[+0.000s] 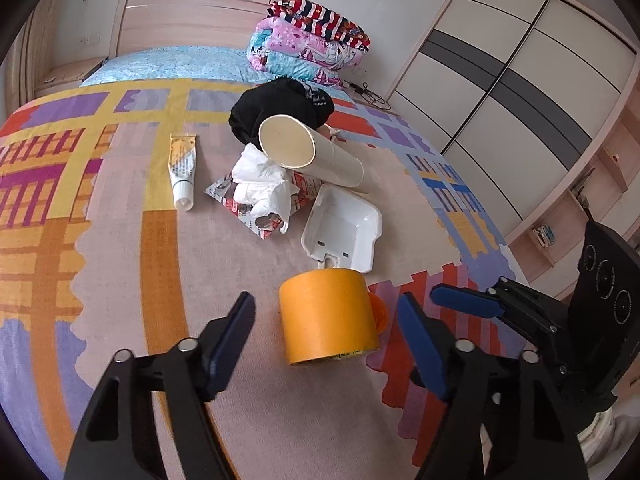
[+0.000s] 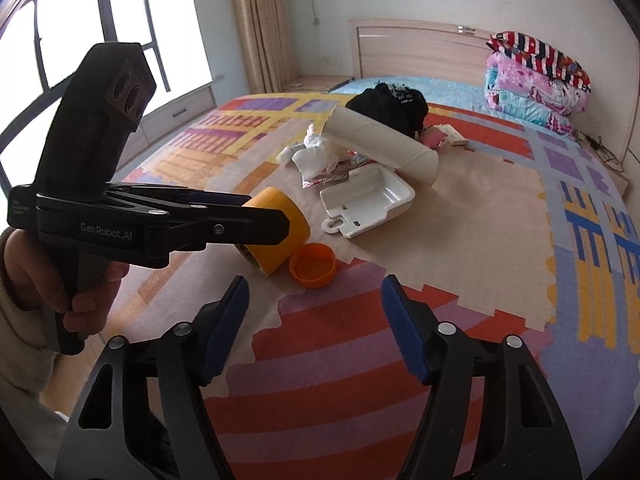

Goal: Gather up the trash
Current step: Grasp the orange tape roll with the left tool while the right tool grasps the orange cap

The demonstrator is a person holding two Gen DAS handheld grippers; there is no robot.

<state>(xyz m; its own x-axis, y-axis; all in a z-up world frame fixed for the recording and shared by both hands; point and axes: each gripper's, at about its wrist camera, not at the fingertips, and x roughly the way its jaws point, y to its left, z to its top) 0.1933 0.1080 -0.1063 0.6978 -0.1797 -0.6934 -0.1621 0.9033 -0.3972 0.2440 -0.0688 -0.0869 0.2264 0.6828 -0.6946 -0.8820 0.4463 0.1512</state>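
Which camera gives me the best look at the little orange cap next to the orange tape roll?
The right wrist view: the orange cap lies fully visible, open side up, beside the tape roll. In the left wrist view only the cap's edge peeks out behind the roll.

I have the left gripper (image 1: pixel 326 328) over the bed (image 1: pixel 120 240), its jaws apart on either side of an orange tape roll (image 1: pixel 326 314) without touching it. Beyond lie a white plastic tray (image 1: pixel 344 228), crumpled tissue (image 1: pixel 262 184), a cardboard tube (image 1: pixel 312 152) and a squeeze tube (image 1: pixel 183 168). The right gripper (image 1: pixel 466 300) enters from the right.
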